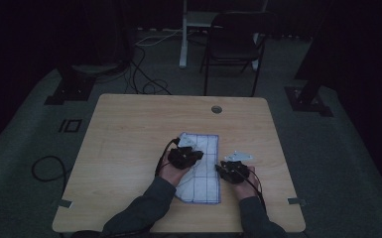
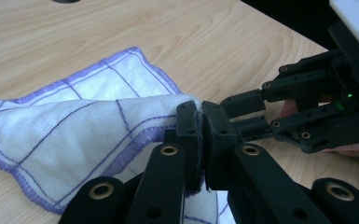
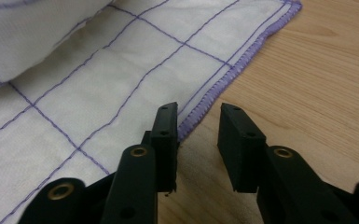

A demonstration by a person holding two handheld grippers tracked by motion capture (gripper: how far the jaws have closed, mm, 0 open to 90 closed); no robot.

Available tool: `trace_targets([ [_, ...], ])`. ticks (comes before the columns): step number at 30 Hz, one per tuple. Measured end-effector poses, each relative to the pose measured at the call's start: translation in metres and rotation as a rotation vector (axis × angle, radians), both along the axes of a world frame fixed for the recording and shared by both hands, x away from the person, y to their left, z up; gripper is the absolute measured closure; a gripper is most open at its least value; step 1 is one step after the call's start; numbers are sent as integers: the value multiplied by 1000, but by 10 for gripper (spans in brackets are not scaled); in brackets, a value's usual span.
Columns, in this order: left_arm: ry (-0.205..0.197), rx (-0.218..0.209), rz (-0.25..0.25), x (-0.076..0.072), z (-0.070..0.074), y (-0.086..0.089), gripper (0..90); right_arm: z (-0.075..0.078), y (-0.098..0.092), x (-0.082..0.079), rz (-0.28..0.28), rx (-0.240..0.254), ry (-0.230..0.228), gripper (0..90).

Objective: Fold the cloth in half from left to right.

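Cloth: soft white woven fabric with a fine, matt weave, thin purple grid lines and a purple overlocked hem. Table: pale wood-grain top, smooth with a faint sheen. Left gripper and right gripper: matt black plastic jaws and links, flat-faced, with small brass-coloured metal eyelets at the pivots. Sleeve: dull grey knit fabric.
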State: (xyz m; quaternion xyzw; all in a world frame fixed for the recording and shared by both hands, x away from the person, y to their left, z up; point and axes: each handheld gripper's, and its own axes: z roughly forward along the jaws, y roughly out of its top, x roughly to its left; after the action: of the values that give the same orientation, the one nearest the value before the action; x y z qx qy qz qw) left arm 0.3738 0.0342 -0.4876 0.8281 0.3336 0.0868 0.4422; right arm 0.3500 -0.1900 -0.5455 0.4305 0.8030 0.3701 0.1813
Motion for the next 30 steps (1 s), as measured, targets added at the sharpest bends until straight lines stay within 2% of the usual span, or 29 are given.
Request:
trace_targets([
  [3,7,13,-8,2,-4,-5,871,2,-3,-1,-2,-2,0,644],
  [10,21,65,-26,5,-15,-19,870,4,-16,-1,-45,15,-3,635],
  [30,58,118,-41,10,-36,-35,870,3,-18,0,-52,6,2,633],
])
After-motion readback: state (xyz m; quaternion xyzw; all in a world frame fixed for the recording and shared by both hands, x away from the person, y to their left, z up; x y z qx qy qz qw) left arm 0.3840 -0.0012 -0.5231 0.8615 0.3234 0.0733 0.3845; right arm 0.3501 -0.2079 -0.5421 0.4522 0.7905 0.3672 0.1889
